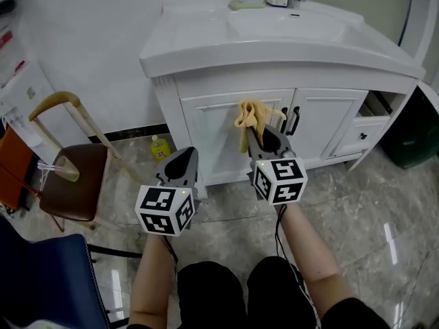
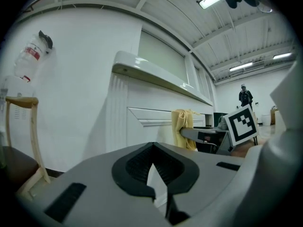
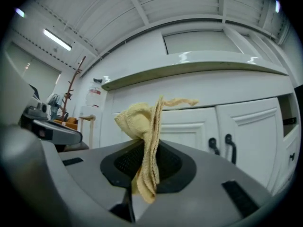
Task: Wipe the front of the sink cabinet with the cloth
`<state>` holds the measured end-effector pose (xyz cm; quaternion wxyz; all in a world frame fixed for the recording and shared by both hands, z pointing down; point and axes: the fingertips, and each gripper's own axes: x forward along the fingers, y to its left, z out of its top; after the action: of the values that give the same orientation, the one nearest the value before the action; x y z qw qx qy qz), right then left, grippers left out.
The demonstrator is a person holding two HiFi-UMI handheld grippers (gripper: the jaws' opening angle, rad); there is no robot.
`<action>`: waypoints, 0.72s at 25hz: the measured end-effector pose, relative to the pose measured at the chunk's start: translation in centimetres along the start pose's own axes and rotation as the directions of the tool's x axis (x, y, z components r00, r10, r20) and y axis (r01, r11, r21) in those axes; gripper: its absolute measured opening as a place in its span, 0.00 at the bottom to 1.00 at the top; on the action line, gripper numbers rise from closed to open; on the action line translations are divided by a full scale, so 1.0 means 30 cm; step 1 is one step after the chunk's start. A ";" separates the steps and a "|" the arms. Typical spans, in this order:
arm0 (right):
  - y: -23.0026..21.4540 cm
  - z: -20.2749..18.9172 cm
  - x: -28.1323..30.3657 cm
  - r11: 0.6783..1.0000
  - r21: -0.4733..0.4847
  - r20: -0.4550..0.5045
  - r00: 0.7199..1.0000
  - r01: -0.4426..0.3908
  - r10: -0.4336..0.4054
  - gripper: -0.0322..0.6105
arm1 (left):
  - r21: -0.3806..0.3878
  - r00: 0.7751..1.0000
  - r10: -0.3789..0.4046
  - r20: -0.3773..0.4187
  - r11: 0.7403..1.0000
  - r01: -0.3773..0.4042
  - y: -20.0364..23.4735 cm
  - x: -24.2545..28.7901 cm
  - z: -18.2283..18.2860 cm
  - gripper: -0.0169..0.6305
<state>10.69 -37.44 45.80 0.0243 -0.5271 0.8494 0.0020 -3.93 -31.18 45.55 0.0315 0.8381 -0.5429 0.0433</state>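
Observation:
The white sink cabinet [image 1: 212, 132] stands ahead on the marble floor, with two panelled doors under the basin. My right gripper [image 1: 255, 134] is shut on a crumpled yellow cloth [image 1: 251, 116], which is held up close to the left door, near the gap between the doors. In the right gripper view the cloth [image 3: 142, 126] sticks up from the shut jaws of that gripper [image 3: 147, 148] before the cabinet front [image 3: 199, 126]. My left gripper [image 1: 185, 155] hangs lower left, short of the cabinet. Its jaws [image 2: 152, 152] are shut and hold nothing. The cloth [image 2: 182, 126] shows there too.
Two black door handles [image 1: 293, 120] sit just right of the cloth. A drawer [image 1: 363, 127] stands open at the cabinet's right, beside a dark green bin [image 1: 411, 139]. A brown-seated chair [image 1: 72, 184], a yellow bottle [image 1: 160, 147] and a blue seat [image 1: 48, 279] are at left.

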 end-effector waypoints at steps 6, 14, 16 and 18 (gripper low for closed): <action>0.296 -0.094 0.100 0.983 -0.030 -0.014 0.983 -0.183 0.182 0.17 | -0.027 0.993 0.113 -0.032 0.993 -0.114 0.160 -0.071 -0.079 0.05; 0.422 -0.172 0.219 0.969 -0.037 -0.043 0.969 -0.245 0.243 0.17 | -0.059 0.981 0.165 -0.100 0.983 -0.172 0.257 -0.089 -0.187 0.05; 0.407 -0.179 0.230 0.971 -0.042 -0.048 0.971 -0.236 0.234 0.17 | -0.057 0.980 0.168 -0.104 0.983 -0.174 0.260 -0.085 -0.190 0.05; 0.383 -0.181 0.227 0.973 -0.044 -0.048 0.974 -0.226 0.223 0.17 | -0.053 0.981 0.162 -0.104 0.984 -0.168 0.254 -0.074 -0.188 0.05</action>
<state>-2.84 -38.60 50.67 -0.0075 -0.4281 0.9036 0.0143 -11.99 -31.73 50.96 0.0806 0.7856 -0.6094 0.0705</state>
